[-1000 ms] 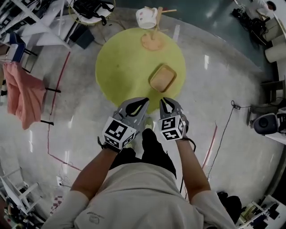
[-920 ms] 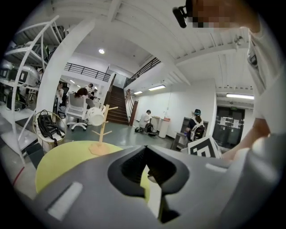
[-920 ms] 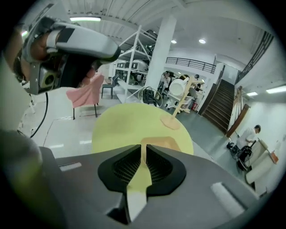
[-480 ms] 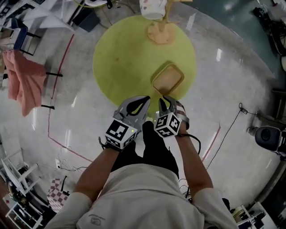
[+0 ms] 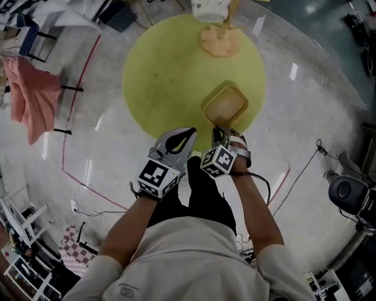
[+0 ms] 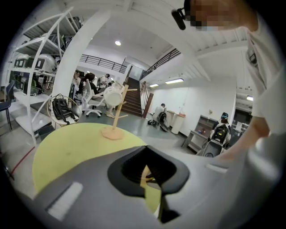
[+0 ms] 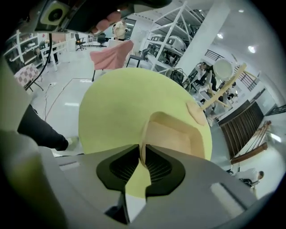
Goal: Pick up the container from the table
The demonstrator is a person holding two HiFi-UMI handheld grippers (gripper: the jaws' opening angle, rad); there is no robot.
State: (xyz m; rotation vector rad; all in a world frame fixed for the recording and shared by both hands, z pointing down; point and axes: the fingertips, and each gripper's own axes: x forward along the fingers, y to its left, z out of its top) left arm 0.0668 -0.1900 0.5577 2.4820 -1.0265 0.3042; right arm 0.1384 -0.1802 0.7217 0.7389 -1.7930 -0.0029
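Observation:
A shallow tan rectangular container lies on the round yellow-green table, near its near right edge. My right gripper reaches over the table edge and is shut on the container's near rim; in the right gripper view the thin rim stands pinched between the dark ribbed pads of the right gripper, with the container just beyond. My left gripper hovers at the table's near edge, left of the container, shut and empty. In the left gripper view the left gripper points across the table.
A wooden stand with a tan base and a white cup sits at the table's far side. A pink cloth hangs on a rack at left. Red tape lines and a cable cross the floor; a grey machine stands at right.
My right gripper has moved forward over the table edge and closed on the container's near rim. The left gripper has kept its place at the table edge.

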